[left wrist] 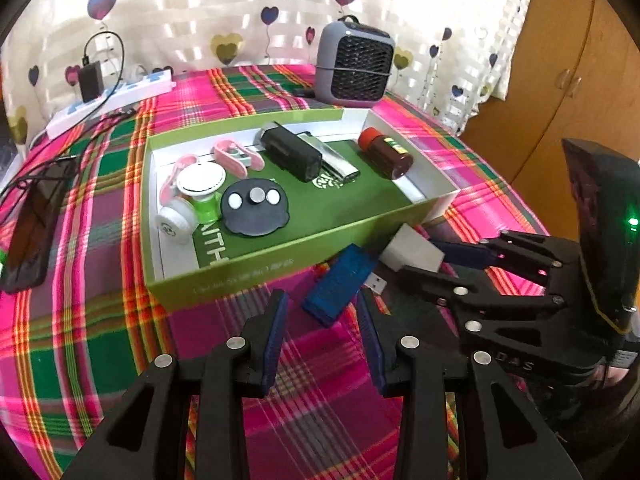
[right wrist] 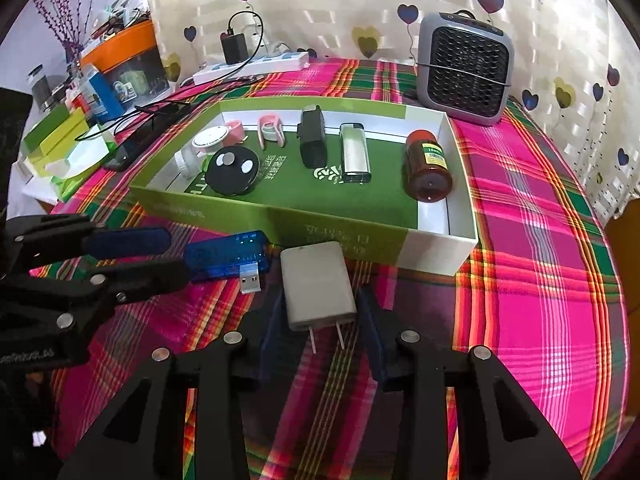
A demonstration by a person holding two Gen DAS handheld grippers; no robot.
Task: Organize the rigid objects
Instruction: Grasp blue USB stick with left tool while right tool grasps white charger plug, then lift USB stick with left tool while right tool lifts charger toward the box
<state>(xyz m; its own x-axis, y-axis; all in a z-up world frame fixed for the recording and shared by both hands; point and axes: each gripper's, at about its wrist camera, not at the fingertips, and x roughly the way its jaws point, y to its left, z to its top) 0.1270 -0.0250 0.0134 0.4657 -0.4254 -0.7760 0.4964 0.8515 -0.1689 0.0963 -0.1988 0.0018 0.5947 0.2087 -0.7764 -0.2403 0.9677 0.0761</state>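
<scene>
Most items already lie inside the shallow green cardboard box (right wrist: pixel 224 204). Outside at its 6 o'clock remain the translucent blue USB stick (right wrist: pixel 226 256) and grey wall charger (right wrist: pixel 316 284). The left gripper (left wrist: pixel 322 300) and right gripper (right wrist: pixel 320 308) each straddle one, jaws wide, nothing clamped.

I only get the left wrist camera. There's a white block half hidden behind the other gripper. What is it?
Observer: It's a white plug charger lying flat on the cloth. Its two metal prongs point back toward the right gripper.
Child: Is that gripper squeezing it?
Observer: It doesn't look like it. In the right wrist view the jaws stand open, one on each side of the charger's prong end. I can't tell if they touch it.
Child: What's past the side of the table where the phone is?
Observer: An orange tub full of clutter, with green boxes stacked in front of it.
</scene>
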